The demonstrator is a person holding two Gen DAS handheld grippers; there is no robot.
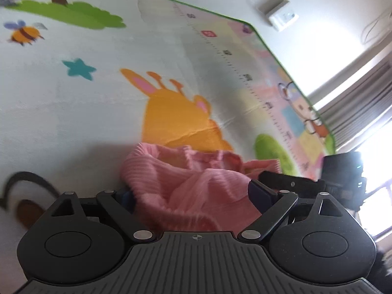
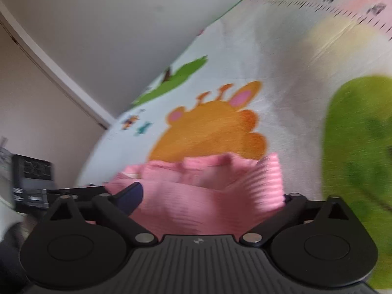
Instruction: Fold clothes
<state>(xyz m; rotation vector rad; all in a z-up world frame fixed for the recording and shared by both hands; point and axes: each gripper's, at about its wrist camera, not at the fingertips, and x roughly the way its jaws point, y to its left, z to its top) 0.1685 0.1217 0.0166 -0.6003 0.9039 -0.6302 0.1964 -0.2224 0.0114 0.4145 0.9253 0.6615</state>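
Left wrist view: the pink garment [image 1: 181,191] is bunched between the wide-spread jaws of the left gripper [image 1: 191,196]. The right gripper [image 2: 210,196] is also spread wide, with nothing gripped. One single edge layer should be pinched before lifting.

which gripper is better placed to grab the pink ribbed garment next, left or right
Probably either. Both the left gripper and right gripper stand open with the pink garment bunched between their fingers on the play mat. Slight edge right: the cloth fills its gap more fully.
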